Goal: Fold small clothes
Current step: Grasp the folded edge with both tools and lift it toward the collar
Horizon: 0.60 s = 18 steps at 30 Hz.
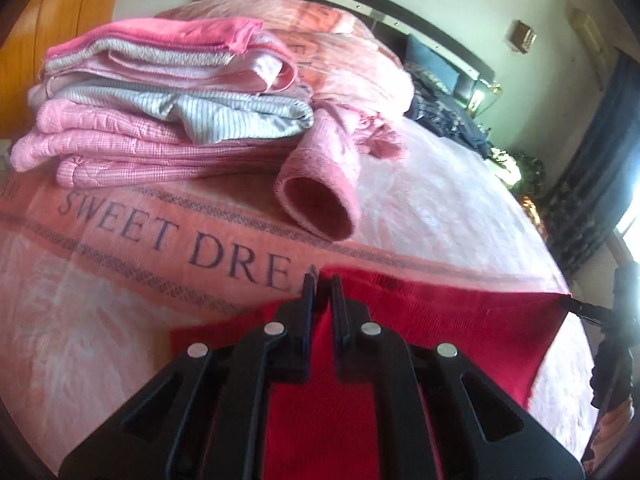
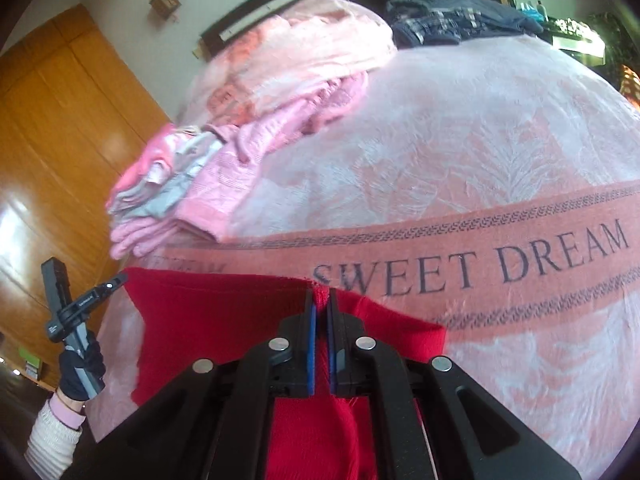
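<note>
A red knitted garment [image 1: 440, 328] lies stretched flat on the pink bed blanket [image 1: 100, 320], just below its "SWEET DREAM" band. My left gripper [image 1: 322, 286] is shut on the garment's far edge at one end. At the right edge of the left wrist view, my right gripper [image 1: 568, 303] pinches the other corner. In the right wrist view, the right gripper [image 2: 321, 298] is shut on a bunched bit of the red garment [image 2: 224, 312]. There the left gripper [image 2: 120, 279], held by a gloved hand [image 2: 82, 372], meets the garment's left corner.
A pile of folded pink and grey clothes [image 1: 160, 100] sits at the far left of the bed, with a pink sleeve [image 1: 320, 188] trailing from a heap beside it. Dark clothes [image 2: 452, 20] lie by the headboard. An orange wardrobe [image 2: 60, 140] stands beyond the bed's left side.
</note>
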Each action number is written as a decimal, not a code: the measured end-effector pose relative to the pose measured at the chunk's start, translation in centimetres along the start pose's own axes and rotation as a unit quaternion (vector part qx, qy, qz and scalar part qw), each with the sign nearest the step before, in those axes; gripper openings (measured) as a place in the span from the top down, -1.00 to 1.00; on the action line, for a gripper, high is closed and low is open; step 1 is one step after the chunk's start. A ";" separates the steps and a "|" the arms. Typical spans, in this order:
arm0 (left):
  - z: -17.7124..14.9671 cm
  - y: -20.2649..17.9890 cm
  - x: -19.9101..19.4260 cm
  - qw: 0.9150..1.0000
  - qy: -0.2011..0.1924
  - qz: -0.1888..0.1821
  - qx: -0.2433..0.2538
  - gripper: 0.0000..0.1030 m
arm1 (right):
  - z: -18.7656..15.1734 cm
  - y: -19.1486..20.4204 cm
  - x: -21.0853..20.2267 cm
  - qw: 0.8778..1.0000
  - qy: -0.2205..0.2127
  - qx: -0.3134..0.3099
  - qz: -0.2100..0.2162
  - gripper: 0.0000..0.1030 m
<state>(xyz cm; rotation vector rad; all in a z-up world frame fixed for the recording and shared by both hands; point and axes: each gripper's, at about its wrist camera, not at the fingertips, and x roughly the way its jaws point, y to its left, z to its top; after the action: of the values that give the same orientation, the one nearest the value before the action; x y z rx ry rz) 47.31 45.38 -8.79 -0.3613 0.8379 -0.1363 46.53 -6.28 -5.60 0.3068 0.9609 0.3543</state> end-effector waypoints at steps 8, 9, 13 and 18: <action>-1.6 2.6 6.8 0.996 0.052 0.061 -0.024 0.88 | -1.1 -3.1 9.3 0.995 0.072 0.016 -0.068 0.92; -1.9 2.4 6.9 0.996 0.056 0.062 -0.014 0.88 | -1.5 -3.3 10.1 0.993 0.084 0.013 -0.077 0.91; -3.6 1.0 6.5 0.993 0.078 0.074 0.043 0.73 | -2.2 -4.0 9.7 0.995 0.071 0.025 -0.067 0.77; -3.6 1.2 6.5 0.990 0.091 0.092 0.050 0.18 | -3.0 -4.0 7.8 0.996 0.056 0.022 -0.064 0.67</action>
<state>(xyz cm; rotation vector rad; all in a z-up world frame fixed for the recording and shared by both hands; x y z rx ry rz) 48.87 43.92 -15.99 -0.1771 1.0352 -0.0402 48.78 -6.25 -14.58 0.2657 1.0934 0.2365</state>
